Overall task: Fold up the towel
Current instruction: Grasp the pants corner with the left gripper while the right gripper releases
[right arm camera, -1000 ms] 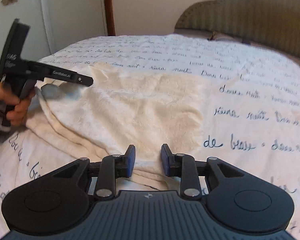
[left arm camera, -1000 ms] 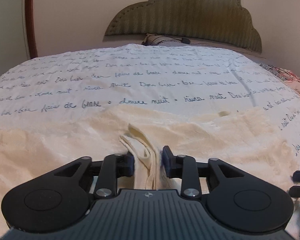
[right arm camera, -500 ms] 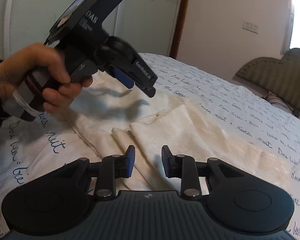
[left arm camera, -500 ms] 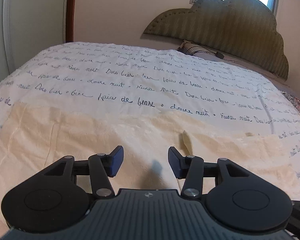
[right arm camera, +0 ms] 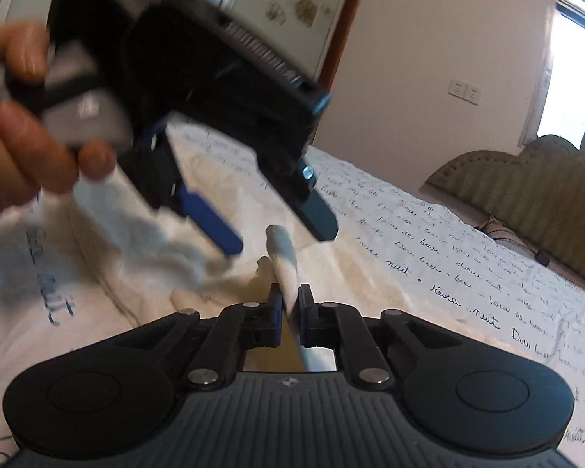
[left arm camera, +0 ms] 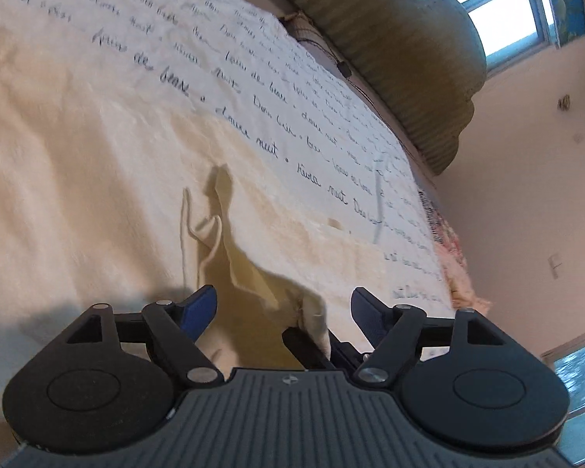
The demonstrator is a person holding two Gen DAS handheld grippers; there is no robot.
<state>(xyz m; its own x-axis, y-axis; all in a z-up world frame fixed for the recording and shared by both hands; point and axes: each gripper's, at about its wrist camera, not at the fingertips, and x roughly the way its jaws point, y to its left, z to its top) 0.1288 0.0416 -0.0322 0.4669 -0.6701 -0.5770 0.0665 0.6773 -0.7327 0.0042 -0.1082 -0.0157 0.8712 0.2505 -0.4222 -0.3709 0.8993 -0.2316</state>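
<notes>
Towel (left arm camera: 78, 179), cream-coloured, is laid flat across the bed (left arm camera: 331, 124), over a white bedspread (right arm camera: 487, 312) printed with blue cursive script. Legible words on the bedspread: "douce nuit", "de beaux", "rêves"; the rest is too small or blurred.

Right tongs (right arm camera: 290, 304) are pressed together, pinching a raised corner fold of the towel; the pinched edge is seen sticking up between the blue pads. Left tongs (left arm camera: 282, 310) are spread wide, nothing held between the pads. In the left wrist view, the lifted towel corner and the tip of the right tongs are seen just in front of the gap.

In the right wrist view, the left tongs are held by a hand (right arm camera: 23, 148) above the towel, close to the pinched corner; heavily motion-blurred, so lettering on the body cannot be read. Much of the towel's left side is blocked by them.

Around: an olive scalloped headboard (left arm camera: 409, 58) at the far end of the bed, a window (left arm camera: 526, 11) behind it, a wall socket plate (right arm camera: 464, 91), and a floral-patterned panel (right arm camera: 288, 0).
</notes>
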